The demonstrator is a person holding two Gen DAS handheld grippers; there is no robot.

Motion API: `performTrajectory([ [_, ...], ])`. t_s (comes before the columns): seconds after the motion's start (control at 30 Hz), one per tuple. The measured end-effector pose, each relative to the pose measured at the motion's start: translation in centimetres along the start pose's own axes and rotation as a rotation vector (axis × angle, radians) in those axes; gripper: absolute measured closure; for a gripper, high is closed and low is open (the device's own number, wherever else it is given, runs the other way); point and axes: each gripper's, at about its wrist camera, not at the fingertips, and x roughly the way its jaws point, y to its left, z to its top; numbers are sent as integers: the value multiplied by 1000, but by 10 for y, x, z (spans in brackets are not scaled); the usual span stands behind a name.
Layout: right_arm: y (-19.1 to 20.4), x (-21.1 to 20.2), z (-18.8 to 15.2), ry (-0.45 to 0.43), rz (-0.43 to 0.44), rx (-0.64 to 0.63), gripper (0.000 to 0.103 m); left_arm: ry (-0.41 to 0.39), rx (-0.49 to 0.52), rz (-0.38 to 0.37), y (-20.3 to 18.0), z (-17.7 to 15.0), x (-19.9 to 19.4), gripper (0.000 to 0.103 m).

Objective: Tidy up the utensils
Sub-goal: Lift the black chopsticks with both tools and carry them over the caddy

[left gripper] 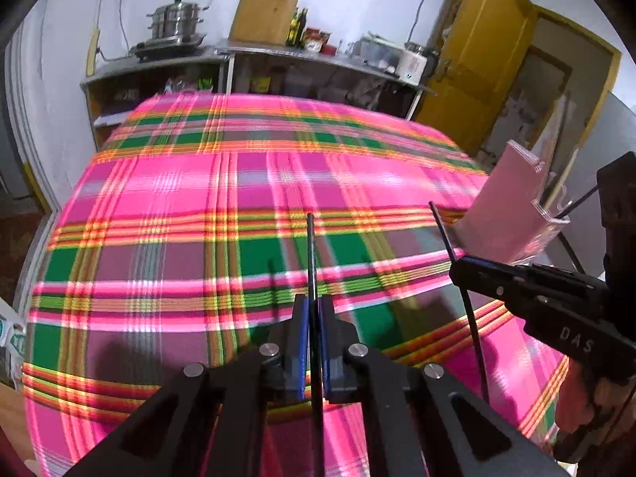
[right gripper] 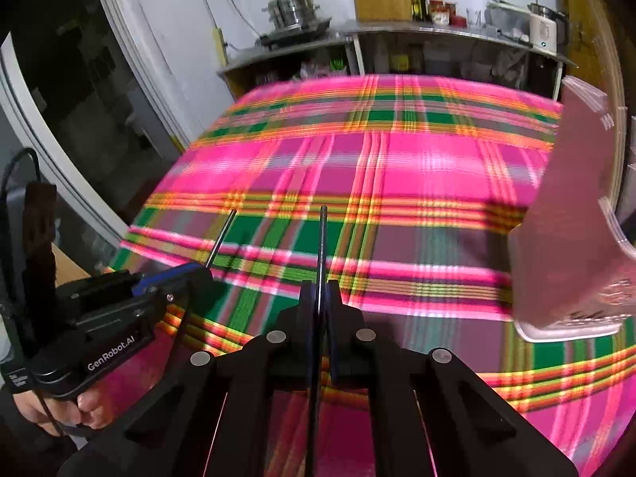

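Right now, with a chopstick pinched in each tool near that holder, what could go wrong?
1. The left tool pinches its black chopstick only along a thin line, so it may swivel or slip.
2. The right tool and its chopstick sit close beside the left one; the sticks could knock together.
3. The clear holder looks light; a poke might tip it.

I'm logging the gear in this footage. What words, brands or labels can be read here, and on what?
"D A S": on the black right gripper body, left wrist view.
"GenRobot.AI": on the black left gripper body, right wrist view.
Labels on the small bottles and jars along the back counter: too blurred to read.
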Motion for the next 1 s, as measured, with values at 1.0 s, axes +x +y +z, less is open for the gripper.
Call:
performTrajectory([
  [1.0, -10, -137, 12, -256, -25, 29, 98, -186, 78, -118, -66, 49, -104, 98],
])
